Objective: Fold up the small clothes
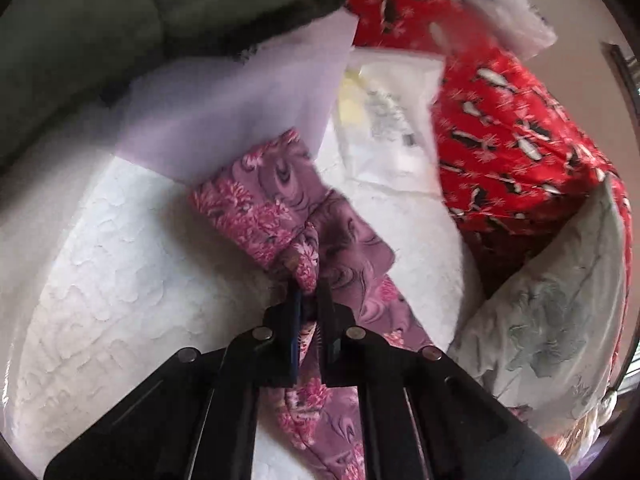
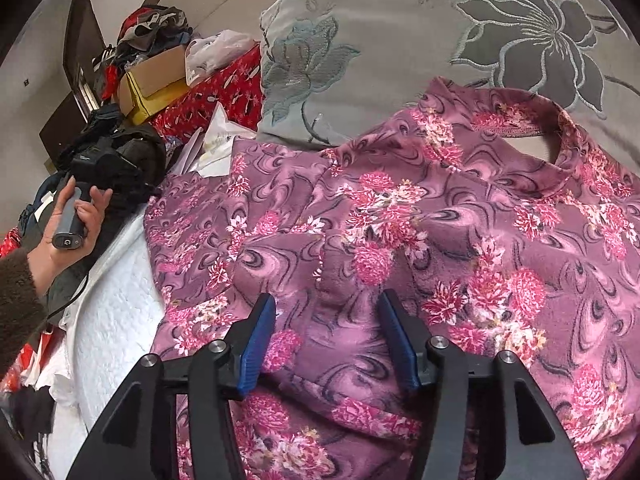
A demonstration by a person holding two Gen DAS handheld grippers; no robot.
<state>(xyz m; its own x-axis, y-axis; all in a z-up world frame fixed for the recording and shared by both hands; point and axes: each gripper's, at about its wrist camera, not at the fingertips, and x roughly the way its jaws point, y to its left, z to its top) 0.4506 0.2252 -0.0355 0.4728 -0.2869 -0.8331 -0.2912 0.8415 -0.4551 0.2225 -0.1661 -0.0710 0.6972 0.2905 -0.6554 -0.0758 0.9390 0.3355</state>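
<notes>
A purple top with pink flowers [image 2: 400, 220] lies spread on the white textured bed cover [image 2: 116, 320], its collar [image 2: 560, 136] at the far right. In the left wrist view my left gripper [image 1: 308, 292] is shut on a bunched fold of the top's sleeve [image 1: 256, 216], which stretches away up and to the left. My right gripper [image 2: 326, 300] hovers low over the body of the top with its blue pads [image 2: 260, 332] wide apart and only flat cloth under them. A person's hand [image 2: 80, 216] in a brown sleeve holds the left gripper's handle at the left edge.
A grey pillow with embroidered flowers [image 2: 400, 40] lies behind the top. A red patterned quilt [image 1: 520, 140], a white plastic packet [image 1: 384, 120] and a lilac sheet [image 1: 240, 112] crowd the bed's far side. A cardboard box [image 2: 156, 80] and piled clothes stand further back.
</notes>
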